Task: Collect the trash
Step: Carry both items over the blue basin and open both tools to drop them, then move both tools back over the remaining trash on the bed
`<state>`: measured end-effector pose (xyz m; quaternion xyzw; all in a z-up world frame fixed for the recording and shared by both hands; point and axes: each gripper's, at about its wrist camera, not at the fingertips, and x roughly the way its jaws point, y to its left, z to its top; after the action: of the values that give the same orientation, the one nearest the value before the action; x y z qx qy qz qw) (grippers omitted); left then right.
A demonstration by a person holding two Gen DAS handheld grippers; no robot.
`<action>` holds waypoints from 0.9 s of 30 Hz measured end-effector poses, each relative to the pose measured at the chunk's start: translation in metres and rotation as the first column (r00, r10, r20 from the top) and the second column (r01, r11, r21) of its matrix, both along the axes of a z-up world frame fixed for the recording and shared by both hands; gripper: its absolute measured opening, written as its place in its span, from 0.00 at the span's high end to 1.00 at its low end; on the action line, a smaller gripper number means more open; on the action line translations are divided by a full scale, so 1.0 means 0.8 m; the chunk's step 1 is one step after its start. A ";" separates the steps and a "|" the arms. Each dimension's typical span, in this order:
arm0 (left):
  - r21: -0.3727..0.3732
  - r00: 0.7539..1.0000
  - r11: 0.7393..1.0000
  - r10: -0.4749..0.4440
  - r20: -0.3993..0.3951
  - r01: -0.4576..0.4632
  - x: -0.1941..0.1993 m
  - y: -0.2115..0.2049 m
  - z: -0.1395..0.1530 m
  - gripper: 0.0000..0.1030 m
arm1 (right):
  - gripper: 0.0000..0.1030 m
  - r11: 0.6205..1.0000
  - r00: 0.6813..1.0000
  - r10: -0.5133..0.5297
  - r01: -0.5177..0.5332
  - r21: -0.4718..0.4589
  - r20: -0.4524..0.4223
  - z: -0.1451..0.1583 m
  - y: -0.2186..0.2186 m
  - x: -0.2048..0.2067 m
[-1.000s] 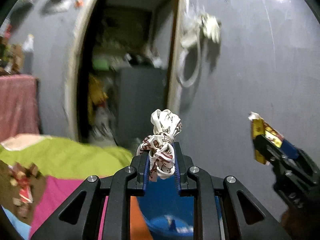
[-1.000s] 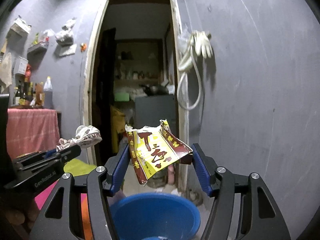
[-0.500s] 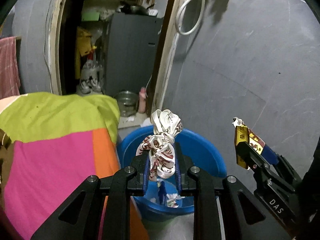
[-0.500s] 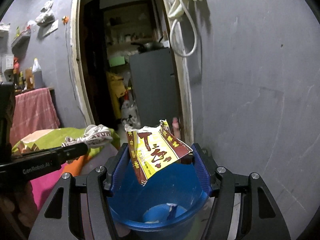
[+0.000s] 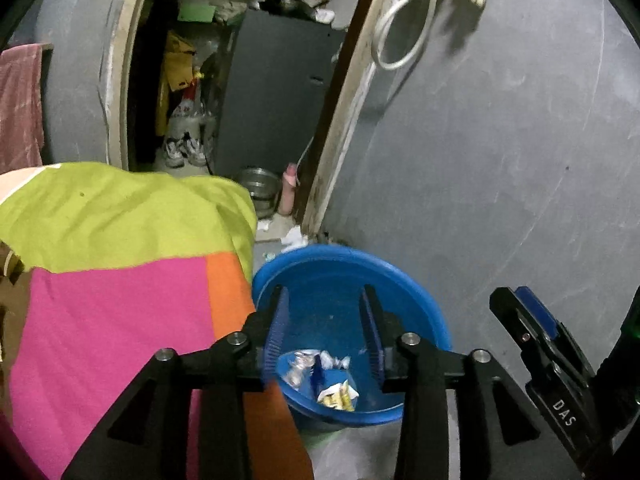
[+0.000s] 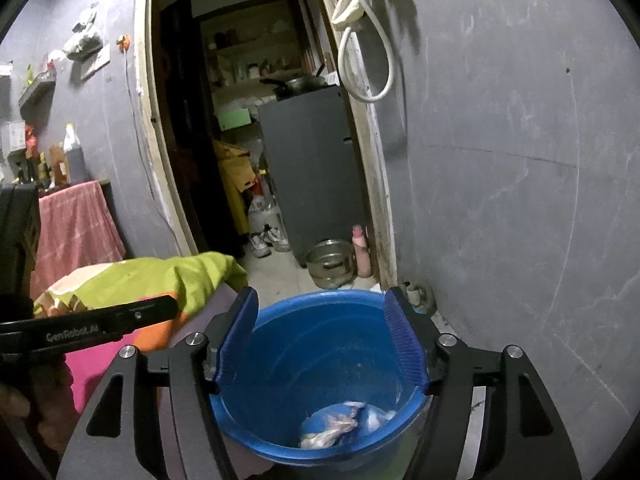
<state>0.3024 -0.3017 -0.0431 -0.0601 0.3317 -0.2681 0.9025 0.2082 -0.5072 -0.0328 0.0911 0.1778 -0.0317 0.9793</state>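
Note:
A blue plastic bucket (image 5: 420,300) stands on the floor by the grey wall; its rim (image 6: 320,300) also fills the bottom of the right wrist view. Crumpled wrappers (image 5: 316,364) and a yellow packet (image 5: 338,394) lie at its bottom, seen as pale scraps (image 6: 340,424) from the right. My left gripper (image 5: 323,322) hangs over the bucket, jaws opening, nothing between them. My right gripper (image 6: 320,336) is above the bucket too, jaws opening and empty. The right gripper's side (image 5: 536,344) shows at the lower right of the left view, and the left gripper (image 6: 100,324) at the left of the right one.
A bed with a green, pink and orange cover (image 5: 120,264) lies left of the bucket. Behind it an open doorway (image 6: 248,120) shows a grey fridge (image 6: 316,168), shoes, a metal pot (image 6: 330,264) and a pink bottle. A white hose (image 6: 360,40) hangs on the wall.
Both grippers dipped toward the bucket and let go: the knotted white wrapper left my left jaws, the yellow packet left my right jaws, and both now lie in the bucket.

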 end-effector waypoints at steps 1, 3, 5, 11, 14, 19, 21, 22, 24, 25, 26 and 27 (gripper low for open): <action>-0.012 1.000 1.000 0.004 0.015 -0.004 -0.003 0.005 0.008 0.66 | 0.30 1.000 1.000 -0.001 0.001 -0.005 0.012 0.006 0.002 -0.002; -0.027 0.999 1.000 0.014 0.044 -0.013 -0.011 0.015 0.022 0.65 | 0.25 1.000 0.999 -0.005 0.006 -0.021 0.047 0.023 0.009 -0.010; -0.048 0.997 0.999 0.025 0.079 -0.021 -0.019 0.027 0.040 0.61 | 0.24 0.999 0.997 -0.008 0.011 -0.037 0.072 0.039 0.016 -0.015; -0.116 0.979 0.991 0.086 0.186 -0.065 -0.048 0.085 0.095 0.47 | 0.07 0.997 0.983 0.022 -0.007 -0.083 0.180 0.095 0.051 -0.040; -0.145 0.965 0.985 0.127 0.229 -0.095 -0.062 0.121 0.119 0.23 | 0.00 0.996 0.972 0.048 -0.030 -0.084 0.229 0.117 0.072 -0.050; -0.150 0.932 0.976 0.197 0.304 -0.157 -0.092 0.177 0.144 0.12 | 0.00 0.993 0.954 0.094 -0.070 -0.096 0.285 0.146 0.115 -0.058; -0.163 0.911 0.966 0.245 0.332 -0.201 -0.107 0.201 0.150 0.03 | 0.00 0.992 0.947 0.109 -0.081 -0.101 0.303 0.153 0.131 -0.062; -0.170 0.902 0.961 0.263 0.343 -0.216 -0.112 0.213 0.152 0.03 | 0.00 0.990 0.942 0.118 -0.088 -0.106 0.313 0.156 0.141 -0.064; -0.172 0.890 0.956 0.284 0.357 -0.236 -0.121 0.238 0.156 0.03 | 0.00 0.988 0.934 0.133 -0.099 -0.120 0.330 0.161 0.159 -0.070; -0.171 0.881 0.952 0.302 0.365 -0.255 -0.126 0.250 0.157 0.03 | 0.00 0.986 0.930 0.143 -0.104 -0.128 0.340 0.163 0.169 -0.072; -0.167 0.872 0.949 0.313 0.376 -0.268 -0.131 0.262 0.158 0.03 | 0.00 0.985 0.925 0.150 -0.109 -0.135 0.348 0.165 0.178 -0.075; -0.162 0.863 0.946 0.322 0.389 -0.280 -0.136 0.272 0.158 0.03 | 0.00 0.983 0.920 0.160 -0.116 -0.141 0.357 0.167 0.188 -0.077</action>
<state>0.1933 -0.0837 0.0835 -0.0988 0.1077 -0.1465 0.9784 0.1462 -0.3568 0.1007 0.0249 -0.0043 0.0444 0.9987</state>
